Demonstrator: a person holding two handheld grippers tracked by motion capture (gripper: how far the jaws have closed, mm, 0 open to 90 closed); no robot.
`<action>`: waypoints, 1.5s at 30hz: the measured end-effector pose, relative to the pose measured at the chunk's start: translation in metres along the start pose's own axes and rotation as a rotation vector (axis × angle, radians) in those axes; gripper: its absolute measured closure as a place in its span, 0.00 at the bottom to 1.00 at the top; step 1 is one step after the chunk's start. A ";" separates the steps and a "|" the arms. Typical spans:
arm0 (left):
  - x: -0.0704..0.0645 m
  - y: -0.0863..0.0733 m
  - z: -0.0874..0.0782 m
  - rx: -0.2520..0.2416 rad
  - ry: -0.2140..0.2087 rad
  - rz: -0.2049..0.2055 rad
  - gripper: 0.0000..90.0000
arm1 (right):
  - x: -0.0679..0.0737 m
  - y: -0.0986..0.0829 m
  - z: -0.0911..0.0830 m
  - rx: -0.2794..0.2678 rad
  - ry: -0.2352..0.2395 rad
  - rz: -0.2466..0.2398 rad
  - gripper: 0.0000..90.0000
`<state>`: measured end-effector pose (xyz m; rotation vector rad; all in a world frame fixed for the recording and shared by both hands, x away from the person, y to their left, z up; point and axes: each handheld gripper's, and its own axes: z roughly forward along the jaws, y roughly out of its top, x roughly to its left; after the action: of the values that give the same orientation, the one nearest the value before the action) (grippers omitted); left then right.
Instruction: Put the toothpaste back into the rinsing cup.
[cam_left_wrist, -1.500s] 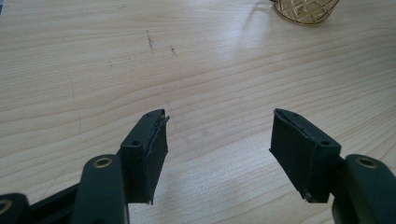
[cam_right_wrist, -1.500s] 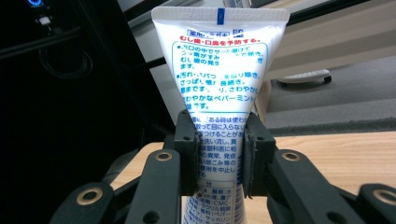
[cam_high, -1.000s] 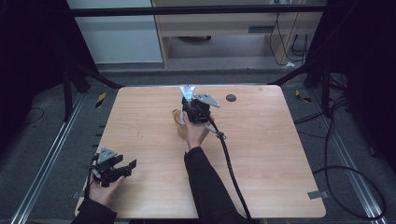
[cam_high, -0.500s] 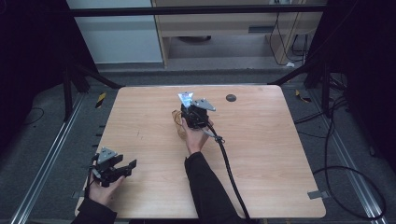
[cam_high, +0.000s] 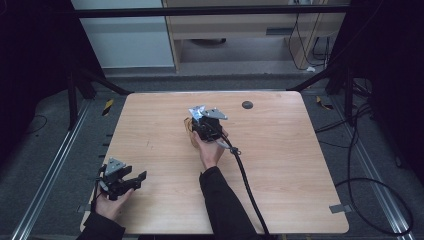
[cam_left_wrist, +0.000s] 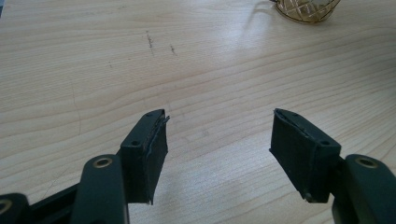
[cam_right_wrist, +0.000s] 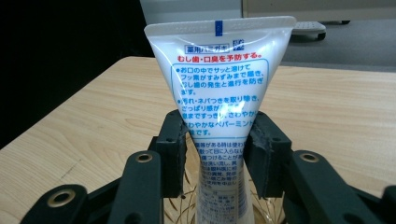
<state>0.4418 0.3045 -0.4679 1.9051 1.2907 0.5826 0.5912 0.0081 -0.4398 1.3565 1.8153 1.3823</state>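
Observation:
A white toothpaste tube with blue and red Japanese print stands upright, crimped end up, and my right gripper is shut on its middle. Its lower end reaches into a gold wire holder under the jaws. In the high view the right gripper is at the table's middle, with the tube above the holder. At the table's near left corner my left gripper is open, nothing between its fingers. The left gripper points across bare wood toward the holder.
A small dark round disc lies near the far edge of the wooden table. The right gripper's black cable trails back to the near edge. A strip of tape sits at the near right corner.
My right gripper has come a little toward the person and lower, taking the tube down into the wire holder. The left gripper has stayed put.

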 end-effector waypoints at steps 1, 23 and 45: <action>0.000 0.000 0.000 0.000 0.000 0.000 0.39 | -0.001 -0.002 -0.001 -0.004 0.004 0.010 0.67; -0.004 0.000 0.001 0.008 -0.003 0.008 0.39 | -0.010 0.023 -0.082 -0.101 0.040 -0.107 0.19; -0.003 -0.003 0.003 0.042 0.000 -0.001 0.47 | -0.115 -0.044 -0.198 0.006 -0.034 -0.111 0.15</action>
<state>0.4408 0.3013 -0.4724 1.9383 1.3135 0.5583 0.4553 -0.1810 -0.4264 1.2550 1.8448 1.2891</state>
